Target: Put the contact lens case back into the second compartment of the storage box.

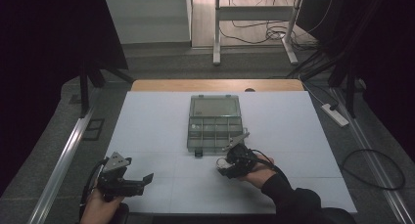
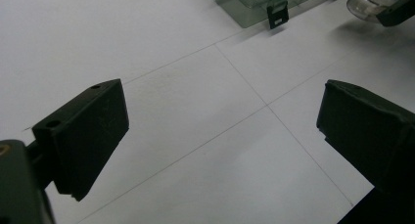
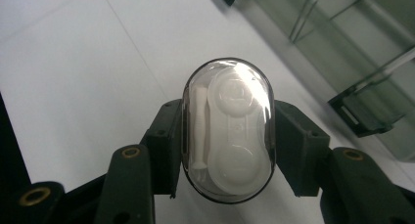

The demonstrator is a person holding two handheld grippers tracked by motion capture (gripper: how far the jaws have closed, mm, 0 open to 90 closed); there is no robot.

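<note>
High view: our right gripper (image 1: 224,166) holds the clear capsule case (image 1: 222,163) over the white table (image 1: 147,131), just short of the open organizer box (image 1: 214,124), likely its destination.
Left gripper view: our left gripper (image 2: 222,131) waits aside, jaws spread, nothing between them.
Right gripper view: jaws pinch the case's sides; inside we see white round parts and a small stick.
</note>
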